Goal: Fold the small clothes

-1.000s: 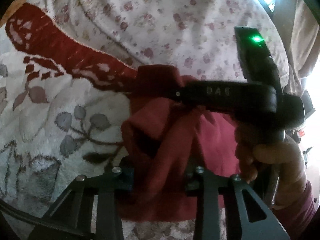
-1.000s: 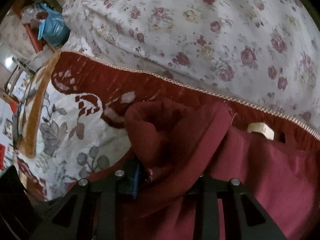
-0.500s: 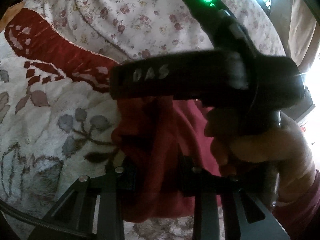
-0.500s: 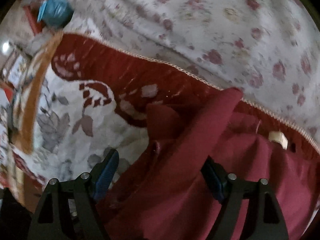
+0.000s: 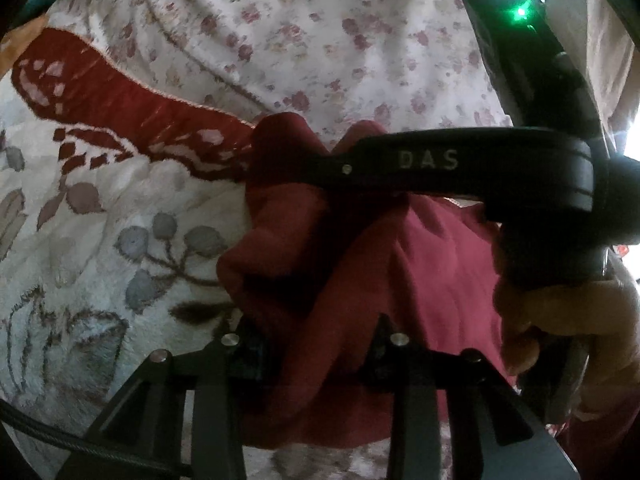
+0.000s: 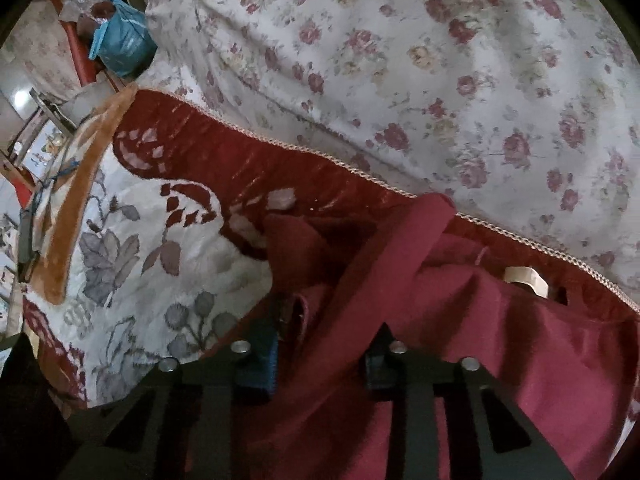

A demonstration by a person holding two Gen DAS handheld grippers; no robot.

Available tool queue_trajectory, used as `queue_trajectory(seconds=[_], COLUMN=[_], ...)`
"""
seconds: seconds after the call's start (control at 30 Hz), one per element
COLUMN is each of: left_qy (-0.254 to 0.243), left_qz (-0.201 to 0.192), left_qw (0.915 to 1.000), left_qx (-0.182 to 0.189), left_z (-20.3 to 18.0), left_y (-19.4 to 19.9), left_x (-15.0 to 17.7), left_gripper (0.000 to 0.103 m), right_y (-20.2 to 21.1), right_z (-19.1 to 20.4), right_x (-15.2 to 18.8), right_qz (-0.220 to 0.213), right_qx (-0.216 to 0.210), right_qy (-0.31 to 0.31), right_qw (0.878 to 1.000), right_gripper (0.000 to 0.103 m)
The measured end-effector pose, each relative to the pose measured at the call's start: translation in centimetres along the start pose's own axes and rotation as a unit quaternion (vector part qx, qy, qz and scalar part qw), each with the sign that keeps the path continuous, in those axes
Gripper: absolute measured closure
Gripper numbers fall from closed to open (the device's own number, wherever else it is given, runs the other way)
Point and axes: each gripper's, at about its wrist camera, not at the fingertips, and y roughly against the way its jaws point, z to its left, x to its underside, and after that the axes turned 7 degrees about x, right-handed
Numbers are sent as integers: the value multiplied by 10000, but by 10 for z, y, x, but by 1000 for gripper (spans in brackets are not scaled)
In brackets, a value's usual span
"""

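Left gripper (image 5: 316, 344): jaws drawn in on a bunched fold of the maroon garment (image 5: 420, 264); cloth fills the gap between the fingers and the pads press on it. Firm hold.

Right gripper (image 6: 320, 354): jaws closing at this moment, with a thick fold of the same garment between them. The blue pad (image 6: 266, 360) on the left finger sits against the cloth, and the fabric rises out of the gap as a taut band running up and to the right. I read this as a grip on the garment.

In the left wrist view my right gripper's black body, lettered "DAS" (image 5: 428, 160), crosses the frame above the garment, with my right hand (image 5: 568, 328) wrapped round its handle and a green indicator light (image 5: 521, 11) lit on top.

Location of the garment: crumpled on the bed, lying partly on the cream blanket with grey leaves and a dark red border (image 6: 152, 256), right at the edge of the rose-print sheet (image 6: 440, 80). A pale tag (image 6: 526, 278) shows on the garment's right side.

Off the bed, upper left: a blue bag (image 6: 122, 46).
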Motion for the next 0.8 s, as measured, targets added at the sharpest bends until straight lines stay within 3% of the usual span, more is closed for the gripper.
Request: queue_trajectory(seconds=[0.1, 0.23, 0.37, 0.6, 0.8], left_qy=[-7, -343, -572, -1068, -1149], left_qz=[-77, -215, -79, 320, 861], left_qw=[9999, 9986, 9957, 9883, 9830], left_qx=[116, 326, 725, 1042, 1147], left_z=[-16, -54, -104, -183, -219], left_y=[8, 21, 15, -25, -89], left_x=[1, 2, 1, 9, 28], left_gripper=[79, 81, 82, 83, 83], right_y=[14, 55, 98, 139, 129], right_z=[-10, -32, -65, -150, -219], right_x=[4, 4, 15, 53, 88], right_qz=[-61, -338, -562, -688, -558], right_qx=[-69, -160, -124, 217, 353], right_qy=[-68, -76, -175, -668, -1298], right_qw=[9999, 9993, 9982, 9952, 9893], right_gripper=[82, 83, 83, 86, 87])
